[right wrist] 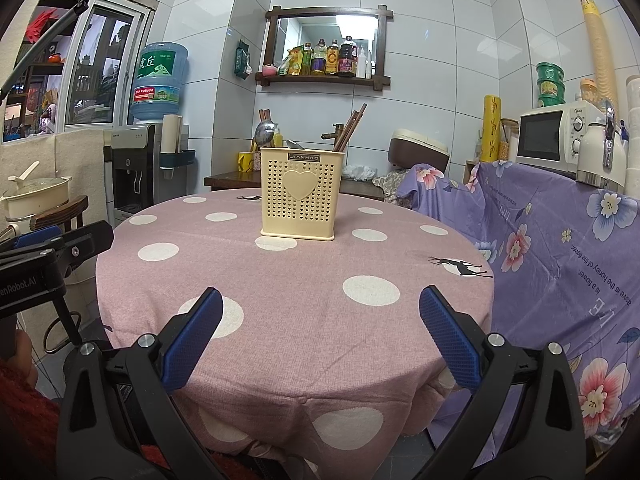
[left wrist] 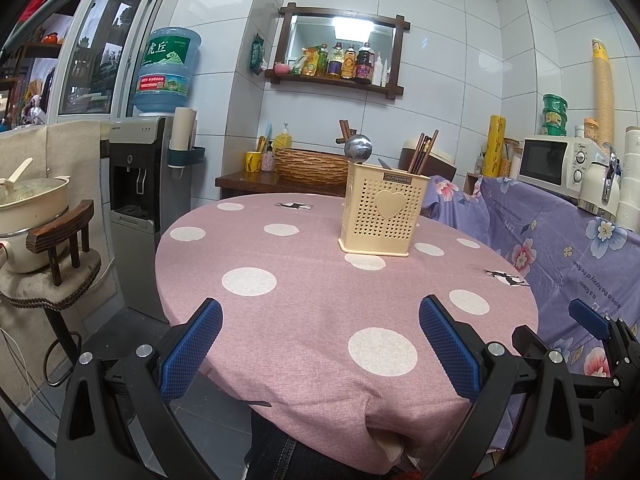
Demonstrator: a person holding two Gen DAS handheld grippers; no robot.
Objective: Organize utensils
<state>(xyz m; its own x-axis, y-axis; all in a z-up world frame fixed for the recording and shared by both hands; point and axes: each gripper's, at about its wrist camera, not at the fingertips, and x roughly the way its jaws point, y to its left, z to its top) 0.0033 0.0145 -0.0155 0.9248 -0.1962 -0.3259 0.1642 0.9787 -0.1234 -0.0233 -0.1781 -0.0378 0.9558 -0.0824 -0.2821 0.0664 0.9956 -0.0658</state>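
A cream plastic utensil holder (left wrist: 380,210) with a heart on its front stands upright near the far side of the round table (left wrist: 320,300); it also shows in the right wrist view (right wrist: 300,196). It holds a metal spoon (left wrist: 359,148) at its left, brown chopsticks (left wrist: 424,152) at its right, and a dark utensil tip between them. My left gripper (left wrist: 320,316) is open and empty over the table's near edge. My right gripper (right wrist: 320,308) is open and empty, beside it at the near edge. The right gripper's fingers (left wrist: 590,320) show at the far right of the left wrist view.
The table has a pink polka-dot cloth (right wrist: 280,280). A purple floral cloth (right wrist: 560,260) covers a counter on the right with a microwave (right wrist: 552,140) and a white kettle (right wrist: 600,156). A water dispenser (left wrist: 140,184), a pot (left wrist: 32,200) on a stool and a basket (left wrist: 312,164) stand left and behind.
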